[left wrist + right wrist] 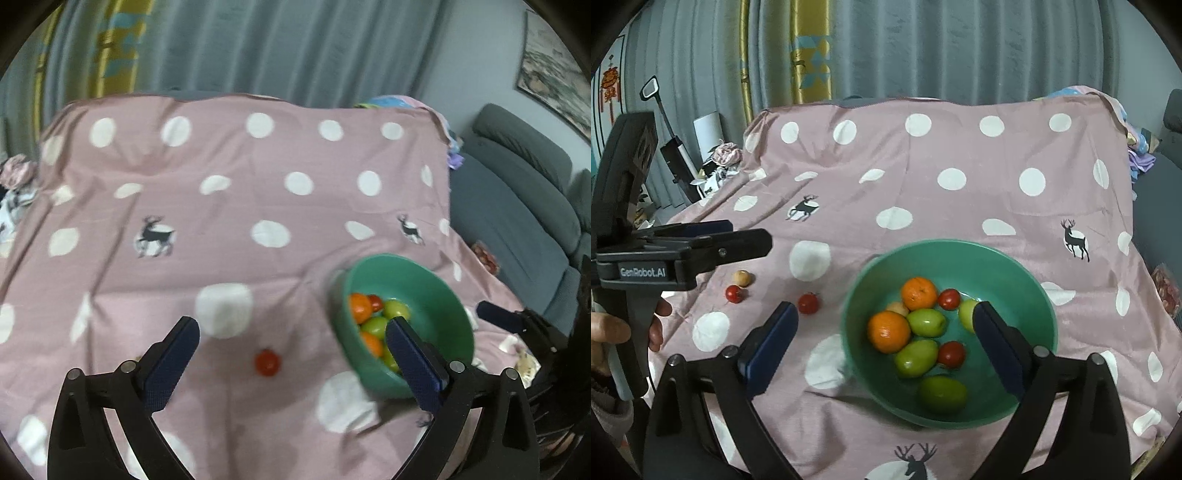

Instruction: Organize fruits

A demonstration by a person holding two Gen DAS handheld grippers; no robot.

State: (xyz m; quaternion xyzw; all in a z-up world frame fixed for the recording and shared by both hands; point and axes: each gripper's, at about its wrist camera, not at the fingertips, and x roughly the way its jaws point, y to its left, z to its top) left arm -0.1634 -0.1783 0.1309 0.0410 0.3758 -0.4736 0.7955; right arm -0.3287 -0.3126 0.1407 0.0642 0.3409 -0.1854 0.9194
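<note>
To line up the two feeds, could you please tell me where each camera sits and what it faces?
Left wrist: on the left gripper, looking down over the pink dotted cloth; open jaws show.
Right wrist: on the right gripper, facing the green round bowl of fruit; open jaws, a hand.
Shared: bowl, cloth, a red tomato.

Landmark: green round bowl (1027,295) on pink polka-dot cloth (923,192).

In bowl: two oranges (919,292) left and rear-centre; small pale fruit (897,307) between them; three green oval fruits (926,322) centre to front; fourth green fruit (967,314) right, partly hidden behind gripper finger; two red cherry tomatoes (948,299), one rear, one front-centre.

Left of bowl, on cloth: red cherry tomato (808,303) near; farther left second red tomato (734,294), pale round fruit (742,277) just behind it.

Grey sofa (517,206) right of bowl, beyond cloth edge. Grey curtain (960,48) behind.
</note>
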